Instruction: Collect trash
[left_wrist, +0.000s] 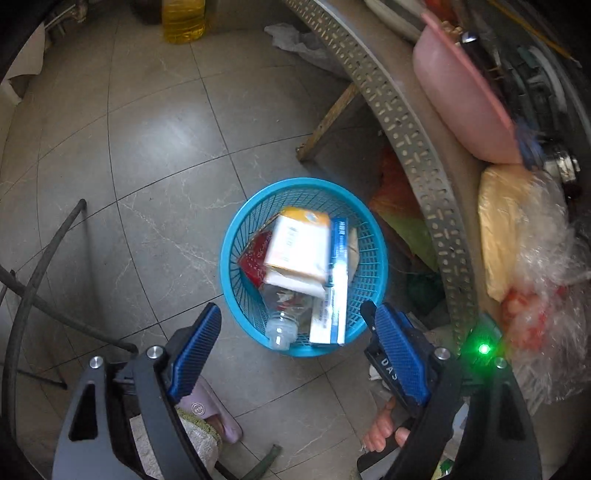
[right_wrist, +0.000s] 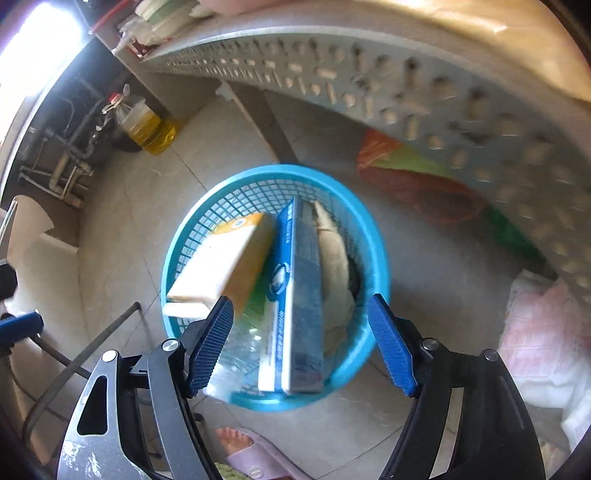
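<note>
A blue plastic basket (left_wrist: 236, 240) stands on the tiled floor and holds trash: an orange-and-white box (left_wrist: 299, 243), a long blue-and-white box (left_wrist: 334, 291), a clear plastic bottle (left_wrist: 282, 321) and a red packet (left_wrist: 253, 264). My left gripper (left_wrist: 293, 325) is open and empty, above the basket's near rim. In the right wrist view the basket (right_wrist: 373, 229) is closer, with the orange box (right_wrist: 225, 262), the blue box (right_wrist: 299, 295) and a beige wrapper (right_wrist: 334, 266). My right gripper (right_wrist: 301, 317) is open and empty just above the basket.
A perforated metal shelf edge (left_wrist: 406, 147) with a pink tub (left_wrist: 454, 92) and bags runs on the right. A yellow oil jug (left_wrist: 183, 20) stands at the back. Dark hoses (left_wrist: 40, 269) lie left. The person's slippered feet (right_wrist: 251, 454) are below the grippers. An orange-green bag (right_wrist: 413, 177) lies under the shelf.
</note>
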